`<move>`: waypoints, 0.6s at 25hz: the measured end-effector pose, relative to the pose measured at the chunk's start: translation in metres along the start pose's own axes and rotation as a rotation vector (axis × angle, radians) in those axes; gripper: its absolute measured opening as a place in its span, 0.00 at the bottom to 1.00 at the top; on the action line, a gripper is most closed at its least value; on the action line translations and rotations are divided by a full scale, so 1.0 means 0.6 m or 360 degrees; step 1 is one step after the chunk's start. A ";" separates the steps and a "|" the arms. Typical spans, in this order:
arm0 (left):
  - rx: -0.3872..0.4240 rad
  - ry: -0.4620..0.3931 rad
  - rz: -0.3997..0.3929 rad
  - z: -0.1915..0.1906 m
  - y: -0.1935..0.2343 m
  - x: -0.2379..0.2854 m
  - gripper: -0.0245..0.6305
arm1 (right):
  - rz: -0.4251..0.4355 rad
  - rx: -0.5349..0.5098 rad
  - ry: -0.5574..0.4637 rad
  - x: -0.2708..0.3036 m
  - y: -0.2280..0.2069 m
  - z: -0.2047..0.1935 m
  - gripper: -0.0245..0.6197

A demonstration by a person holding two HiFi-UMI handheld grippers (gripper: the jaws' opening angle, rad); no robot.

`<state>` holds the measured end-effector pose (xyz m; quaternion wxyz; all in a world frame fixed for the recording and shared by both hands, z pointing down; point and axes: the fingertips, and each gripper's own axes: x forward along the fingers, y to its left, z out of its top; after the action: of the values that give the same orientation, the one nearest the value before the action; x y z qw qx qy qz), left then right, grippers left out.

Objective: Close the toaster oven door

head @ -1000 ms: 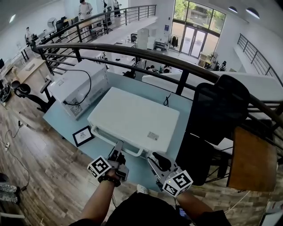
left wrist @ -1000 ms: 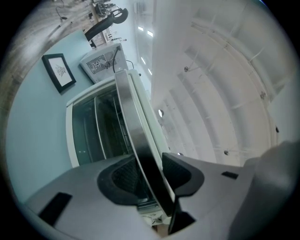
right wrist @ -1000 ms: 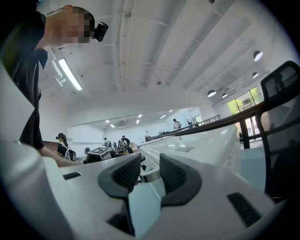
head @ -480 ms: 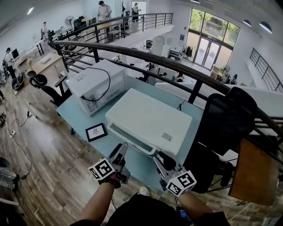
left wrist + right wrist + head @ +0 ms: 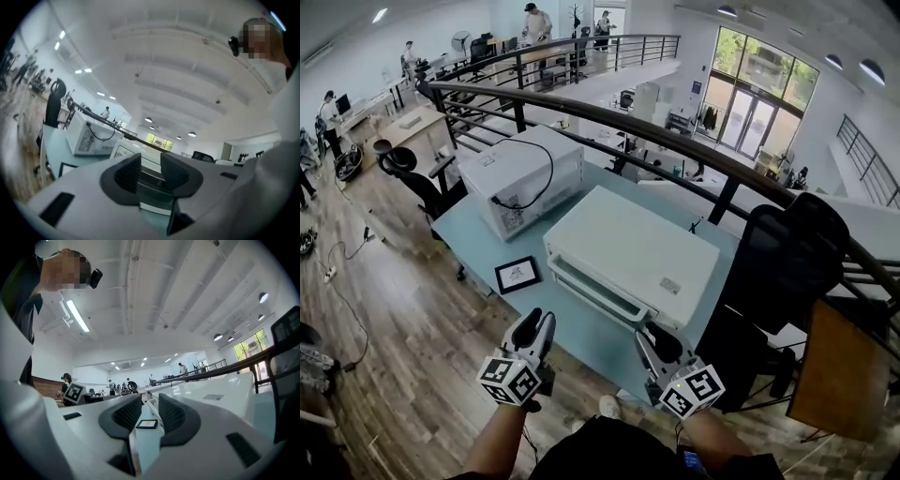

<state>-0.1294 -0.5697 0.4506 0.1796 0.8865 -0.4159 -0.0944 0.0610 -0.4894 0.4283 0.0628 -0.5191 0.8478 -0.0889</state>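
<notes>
The white toaster oven (image 5: 633, 253) sits on the light blue table (image 5: 478, 239), its front toward me, the door upright against the body with its handle (image 5: 598, 298) along the lower edge. My left gripper (image 5: 536, 321) hovers short of the table's near edge, left of the handle, touching nothing; its jaws are closing with nothing between them. My right gripper (image 5: 647, 332) hangs by the oven's right front corner, open and empty. The left gripper view looks between its fingers (image 5: 129, 173) at the oven (image 5: 125, 151). In the right gripper view the oven (image 5: 211, 392) fills the right side.
A second white appliance (image 5: 520, 183) with a black cable stands at the back left of the table. A small black-framed picture (image 5: 517, 274) lies near the front edge. A black chair (image 5: 787, 258) and a wooden board (image 5: 839, 370) are at the right, a dark railing (image 5: 609, 117) behind.
Both grippers have drawn back from the oven's front toward me, the left one coming off the handle area. The head view has swung, so the table sits further right and up.
</notes>
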 end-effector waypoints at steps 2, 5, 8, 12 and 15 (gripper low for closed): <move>0.0190 -0.0009 0.0009 0.011 -0.008 -0.013 0.22 | -0.0026 -0.0016 0.0018 -0.004 0.001 -0.005 0.19; 0.0361 -0.0017 0.0010 0.016 -0.026 -0.030 0.15 | -0.0052 -0.0044 0.0045 -0.007 0.001 -0.011 0.16; 0.0406 -0.0034 0.0026 0.018 -0.035 -0.044 0.10 | -0.0066 -0.0052 0.0041 -0.003 0.003 -0.011 0.12; 0.0375 -0.0055 0.0083 0.015 -0.040 -0.057 0.08 | -0.0023 -0.0065 0.0043 -0.001 0.000 -0.005 0.04; 0.0372 -0.0087 0.0138 0.018 -0.045 -0.066 0.08 | 0.0020 -0.0084 0.0050 -0.004 -0.011 0.000 0.03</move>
<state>-0.1387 -0.5260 0.4305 0.0675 0.8797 -0.4668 -0.0614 0.0678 -0.4901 0.4297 0.0364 -0.5137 0.8540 -0.0741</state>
